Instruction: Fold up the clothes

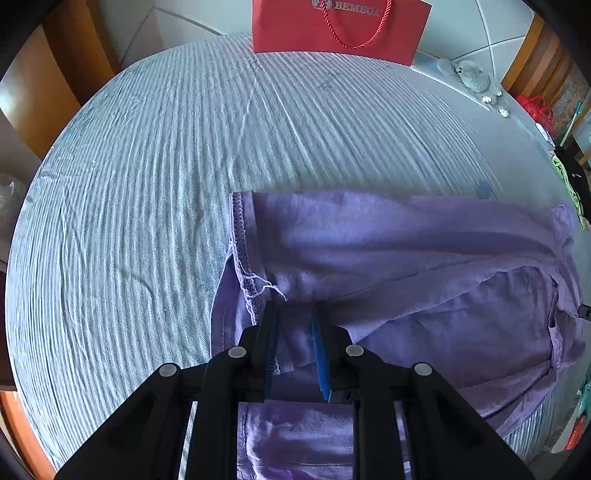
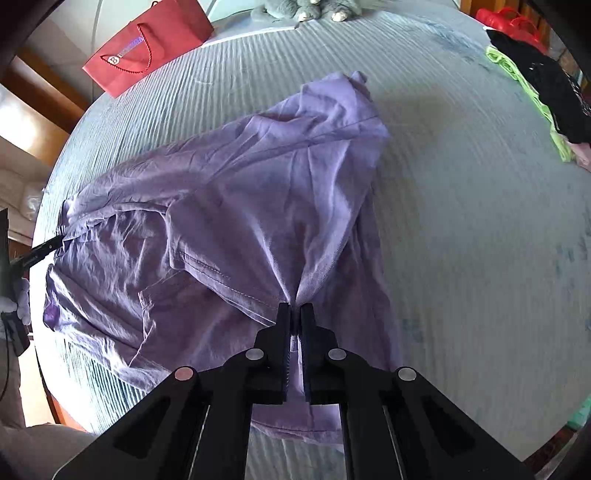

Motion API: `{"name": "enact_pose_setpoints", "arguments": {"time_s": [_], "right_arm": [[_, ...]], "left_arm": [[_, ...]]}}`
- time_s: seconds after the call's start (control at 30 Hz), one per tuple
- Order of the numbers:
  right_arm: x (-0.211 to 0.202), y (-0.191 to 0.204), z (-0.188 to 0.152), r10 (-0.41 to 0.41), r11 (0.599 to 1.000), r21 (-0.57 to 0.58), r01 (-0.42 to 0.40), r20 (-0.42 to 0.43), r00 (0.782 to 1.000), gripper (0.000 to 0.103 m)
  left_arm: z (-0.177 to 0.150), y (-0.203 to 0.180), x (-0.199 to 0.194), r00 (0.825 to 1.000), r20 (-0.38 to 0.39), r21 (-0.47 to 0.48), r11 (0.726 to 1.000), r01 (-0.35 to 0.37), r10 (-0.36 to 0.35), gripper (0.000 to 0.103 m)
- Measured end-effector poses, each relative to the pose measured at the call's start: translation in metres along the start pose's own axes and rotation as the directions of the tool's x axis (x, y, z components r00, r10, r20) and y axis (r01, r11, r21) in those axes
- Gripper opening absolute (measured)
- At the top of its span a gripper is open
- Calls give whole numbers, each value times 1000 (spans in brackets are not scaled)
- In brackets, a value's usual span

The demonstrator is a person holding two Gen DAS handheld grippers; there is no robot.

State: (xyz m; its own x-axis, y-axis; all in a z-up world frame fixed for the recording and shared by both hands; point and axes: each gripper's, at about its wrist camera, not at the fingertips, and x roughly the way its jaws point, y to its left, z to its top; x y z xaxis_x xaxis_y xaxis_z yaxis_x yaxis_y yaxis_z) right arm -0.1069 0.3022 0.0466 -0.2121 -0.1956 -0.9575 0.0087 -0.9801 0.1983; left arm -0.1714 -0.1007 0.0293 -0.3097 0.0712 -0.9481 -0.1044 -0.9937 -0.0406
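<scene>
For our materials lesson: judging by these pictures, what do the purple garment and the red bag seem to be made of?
Purple garment: seemingly soft, matte knit cotton; it creases finely, and its overlocked seam is fraying. Red bag: probably stiff matte paper, with flat panels, printed lettering and a twisted cord handle.

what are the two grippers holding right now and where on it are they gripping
Both hold the purple shirt. The left gripper pinches fabric beside a stitched hem; the right gripper is shut on a bunched fold near another hem.

Soft matt purple cloth garment, ribbed grey fabric bedspread, glossy red paper bag
</scene>
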Motion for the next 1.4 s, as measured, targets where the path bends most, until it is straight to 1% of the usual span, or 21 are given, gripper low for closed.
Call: {"name": "enact_pose_setpoints", "arguments": {"time_s": [0.1, 0.13, 0.17, 0.23, 0.3, 0.37, 0.4, 0.5, 0.57, 0.63, 0.7, 0.73, 0.8, 0.83, 0.9, 1.03, 1.1, 1.17, 1.27, 1.33, 1.4], "right_arm": [[-1, -24, -16, -68, 997, 46, 69, -17, 998, 5], [-2, -30, -20, -62, 997, 54, 63, -15, 998, 6], [-7, -34, -24, -28, 997, 72, 27, 4, 1000, 7], [-23, -38, -33, 39, 996, 83, -44, 58, 998, 13], [-32, -39, -40, 33, 998, 57, -38, 76, 997, 23], [-38, -40, -47, 25, 999, 33, -28, 82, 996, 29], [-39, -41, -50, 24, 999, 23, -26, 84, 996, 30], [-32, -46, -50, 57, 998, 20, -58, 73, 996, 30], [-31, -47, -47, 89, 996, -4, -89, 67, 994, 30], [-36, -54, -37, 124, 992, -42, -121, 56, 991, 30], [-31, -51, -35, 140, 987, -92, -135, 47, 989, 30], [-31, -50, -35, 138, 985, -106, -133, 46, 989, 30], [-35, -51, -35, 140, 984, -120, -133, 52, 989, 30], [-37, -52, -35, 139, 983, -127, -131, 56, 989, 30], [-42, -51, -34, 119, 985, -137, -109, 68, 991, 30], [-43, -51, -24, 108, 976, -196, -96, 48, 993, 31], [-42, -54, -14, 104, 970, -225, -94, 34, 994, 31], [-46, -55, 0, 136, 954, -275, -120, 38, 990, 31], [-44, -55, 25, 174, 907, -392, -154, 17, 985, 31], [-38, -58, 44, 197, 854, -489, -176, -8, 980, 31], [-32, -63, 62, 224, 784, -588, -199, -31, 974, 31]], "left_arm": [[1, -1, 1, 1000, 6, 1, 1000, 2, -2, 18], [-1, 1, 1, 1000, 4, 3, 1000, 3, -3, 18], [0, 0, 0, 1000, 0, 0, 1000, 1, -1, 18], [0, 1, -9, 1000, 14, -17, 1000, -15, 15, 18], [-4, 1, -24, 999, 47, -39, 999, -13, 15, 18], [-10, -6, -38, 998, 68, -41, 999, -12, 14, 18], [-13, -11, -45, 997, 76, -38, 999, -11, 14, 18], [-23, -33, -59, 995, 94, -24, 1000, -13, 15, 18], [-35, -48, -66, 995, 101, -22, 1000, -12, 14, 18], [-46, -62, -70, 994, 109, -18, 1000, -13, 15, 18], [-64, -69, -71, 993, 117, -8, 1000, -29, 30, 18], [-71, -73, -71, 993, 115, -15, 1000, -23, 24, 18], [-79, -76, -67, 993, 116, -34, 999, 16, -12, 19], [-82, -79, -65, 993, 119, -40, 999, 26, -21, 25], [-88, -84, -60, 991, 124, -50, 998, 47, -40, 31], [-102, -87, -58, 993, 115, -129, 991, 43, -28, 31], [-105, -97, -63, 993, 119, -150, 988, 39, -21, 31], [-106, -113, -68, 991, 132, -166, 986, 8, 14, 31], [-103, -147, -73, 984, 153, -233, 971, -49, 87, 35], [-102, -175, -75, 978, 175, -298, 953, -62, 118, 37], [-102, -209, -76, 968, 184, -365, 926, -94, 171, 37]]}}
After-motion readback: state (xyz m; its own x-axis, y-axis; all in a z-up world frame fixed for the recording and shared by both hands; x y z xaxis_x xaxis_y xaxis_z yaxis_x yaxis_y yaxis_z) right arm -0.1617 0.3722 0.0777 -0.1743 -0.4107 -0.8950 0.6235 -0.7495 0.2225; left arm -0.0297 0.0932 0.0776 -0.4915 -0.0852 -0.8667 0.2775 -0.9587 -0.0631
